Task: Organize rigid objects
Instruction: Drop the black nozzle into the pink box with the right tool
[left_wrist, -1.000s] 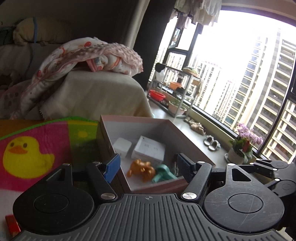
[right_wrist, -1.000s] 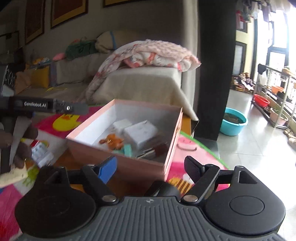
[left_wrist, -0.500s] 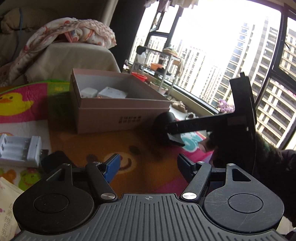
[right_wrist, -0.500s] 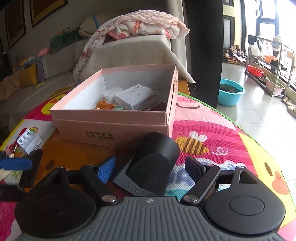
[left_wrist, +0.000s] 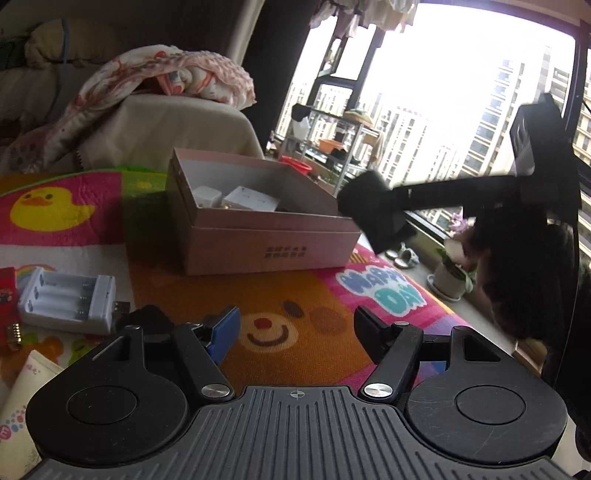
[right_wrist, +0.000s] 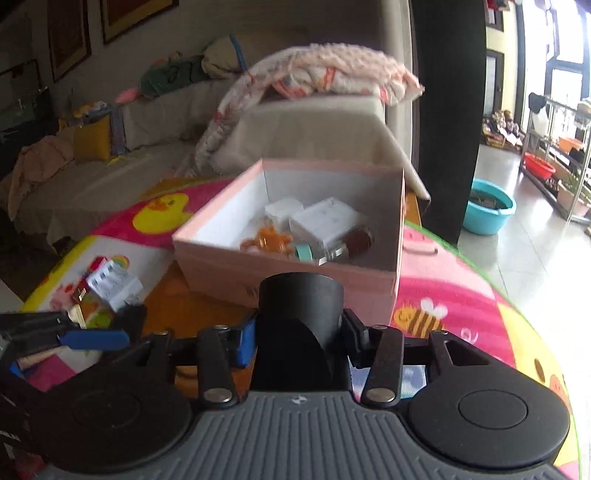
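Note:
My right gripper (right_wrist: 298, 338) is shut on a black cylindrical object (right_wrist: 300, 314) and holds it in the air just in front of the pink box (right_wrist: 295, 275). In the left wrist view the same black object (left_wrist: 373, 210) hangs off the box's right corner (left_wrist: 273, 243). The box holds white boxes (right_wrist: 325, 221), an orange toy (right_wrist: 271, 238), a teal piece and a small bottle. My left gripper (left_wrist: 295, 328) is open and empty, low over the bear picture on the mat. A white battery charger (left_wrist: 68, 299) lies to its left.
The colourful play mat (left_wrist: 291, 325) covers the table. A red packet (left_wrist: 7, 291) and a white pouch (left_wrist: 22, 391) lie at the left edge. A sofa with a blanket (right_wrist: 317, 77) stands behind. A teal basin (right_wrist: 487, 210) sits on the floor.
My right gripper closed on the black object and lifted it off the mat toward the box. My left gripper pulled back a little and stayed open.

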